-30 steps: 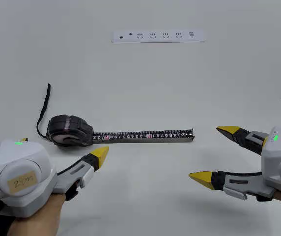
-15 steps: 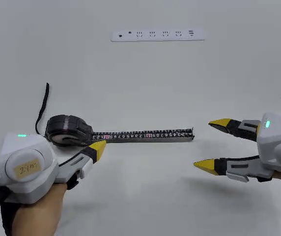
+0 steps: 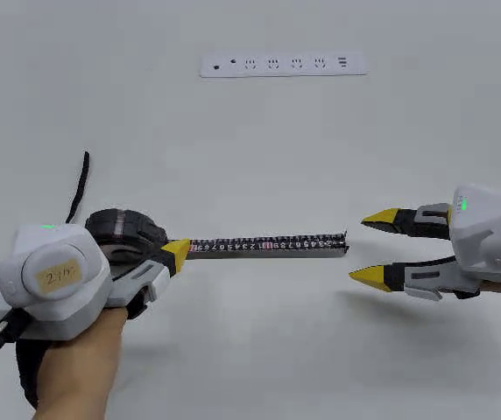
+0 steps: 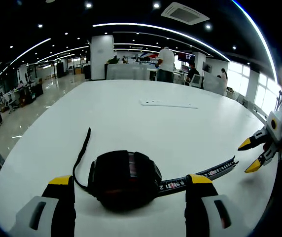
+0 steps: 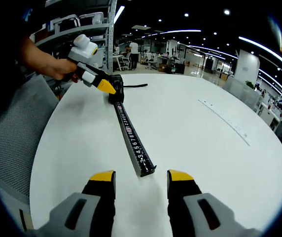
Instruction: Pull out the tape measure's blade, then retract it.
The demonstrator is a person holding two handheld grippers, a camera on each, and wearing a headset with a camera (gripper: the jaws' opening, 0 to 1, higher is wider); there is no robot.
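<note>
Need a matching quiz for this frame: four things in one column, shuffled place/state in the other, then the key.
Things:
1. tape measure case
2. blade
3. power strip
4. right gripper

Places/states:
A. white, at the far side of the table
B. open, aimed at the blade's free end
C. sits between the fingers of the left gripper
D. pulled out, lying flat on the table

Pairs: 1-C; 2-D; 3-A; 4-B
</note>
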